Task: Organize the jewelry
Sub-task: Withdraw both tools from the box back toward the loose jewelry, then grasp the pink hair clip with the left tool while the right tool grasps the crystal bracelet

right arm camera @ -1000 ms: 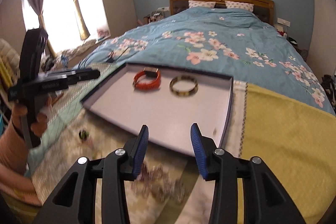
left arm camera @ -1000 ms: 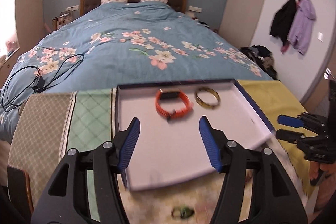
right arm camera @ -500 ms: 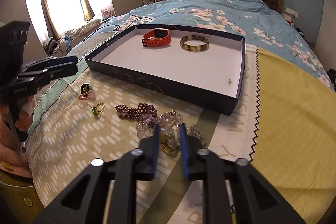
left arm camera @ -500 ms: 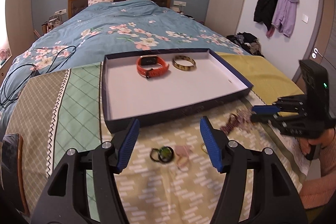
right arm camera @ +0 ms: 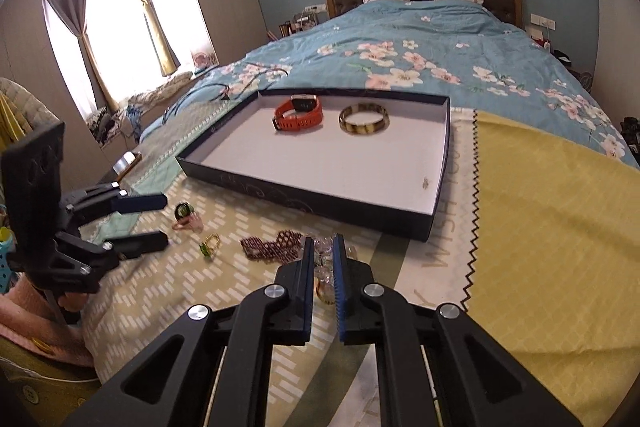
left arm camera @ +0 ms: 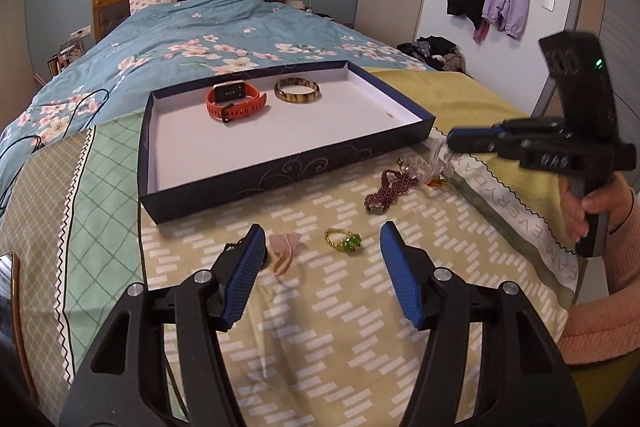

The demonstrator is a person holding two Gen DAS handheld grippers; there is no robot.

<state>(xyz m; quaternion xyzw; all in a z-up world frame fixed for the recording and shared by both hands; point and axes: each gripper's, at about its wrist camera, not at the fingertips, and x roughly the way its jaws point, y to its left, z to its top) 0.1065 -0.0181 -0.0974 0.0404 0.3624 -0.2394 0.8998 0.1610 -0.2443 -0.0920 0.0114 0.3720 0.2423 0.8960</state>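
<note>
Left wrist view first: the left gripper [left arm camera: 322, 245] hangs low over the patterned yellow-green bedspread [left arm camera: 360, 327], its blue-padded jaws spread wide with nothing between them. Dead ahead, sitting right in that gap, is the gold ring with a green stone [left arm camera: 344, 241], and just to its left, close by the left pad, lies the pale pink hair clip [left arm camera: 285, 247]. So for these two small pieces the left hand is clearly the nearer one. Further ahead and to the right, the dark red beaded bracelet [left arm camera: 387, 187] stretches diagonally toward the shallow navy box with a white floor [left arm camera: 280, 173], which already holds the orange smartwatch [left arm camera: 234, 101] and the brown tortoiseshell bangle [left arm camera: 297, 91] side by side at its far end. At the right edge the right gripper [left arm camera: 450, 143] reaches in over the clear crystal bead bracelet [left arm camera: 430, 167].

Now the right wrist view: the right gripper's jaws stand nearly together, pinching down on the clear beads [right arm camera: 322, 257], though whether they truly bite is hard to say. The navy box's near wall [right arm camera: 320, 201] lies straight ahead of those jaws, just beyond the pile, so the carry looks like a short forward lift over the rim. The red beaded bracelet [right arm camera: 272, 245] sits just left of the fingertips, long axis running left to right.
</note>
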